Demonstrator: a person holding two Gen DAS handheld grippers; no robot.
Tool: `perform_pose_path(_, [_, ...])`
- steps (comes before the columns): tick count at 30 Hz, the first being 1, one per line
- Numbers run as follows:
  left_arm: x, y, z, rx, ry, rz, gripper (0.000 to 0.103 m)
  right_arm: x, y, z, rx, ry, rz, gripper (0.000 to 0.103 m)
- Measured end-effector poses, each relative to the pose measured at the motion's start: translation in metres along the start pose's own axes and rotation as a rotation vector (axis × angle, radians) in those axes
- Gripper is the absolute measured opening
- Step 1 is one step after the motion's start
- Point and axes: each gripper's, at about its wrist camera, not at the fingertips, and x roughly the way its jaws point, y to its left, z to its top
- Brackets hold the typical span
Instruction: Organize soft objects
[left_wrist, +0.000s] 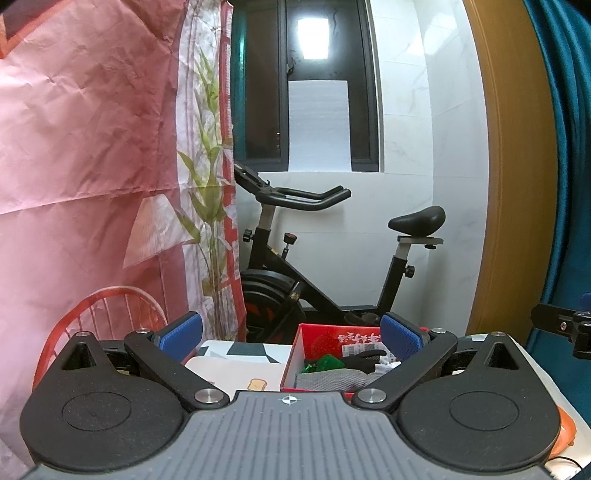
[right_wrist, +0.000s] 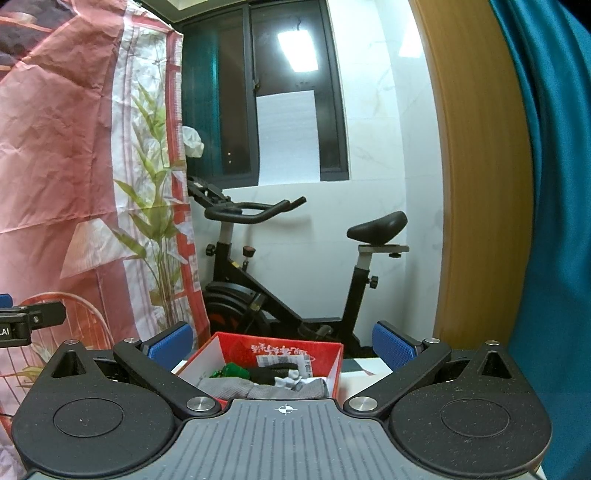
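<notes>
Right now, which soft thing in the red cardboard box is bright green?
The shiny green crumpled piece at the box's back-left; the others are grey, black or white.

The left gripper is held level, pointing forward, its blue-padded fingers spread wide with nothing between them. The right gripper sits beside it at about the same height, likewise level, its blue pads wide apart and empty.

red cardboard box: near wall hidden by gripper body | grey mesh cloth: front hidden | box label text: unreadable
</notes>
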Motion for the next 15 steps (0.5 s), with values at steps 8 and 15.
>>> perform_pose_path(8, [0.002, 0.0011, -0.0002, -0.003, 0.012, -0.015, 0.103, -0.0011, -0.0013, 0.0017, -0.001, 0.005, -0.001, 0.103])
perform_pose_path(15, [0.0016, 0.0006, -0.0021, 0.001, 0.008, -0.029, 0.103, -0.0009, -0.0023, 0.0017, -0.002, 0.009, -0.001, 0.103])
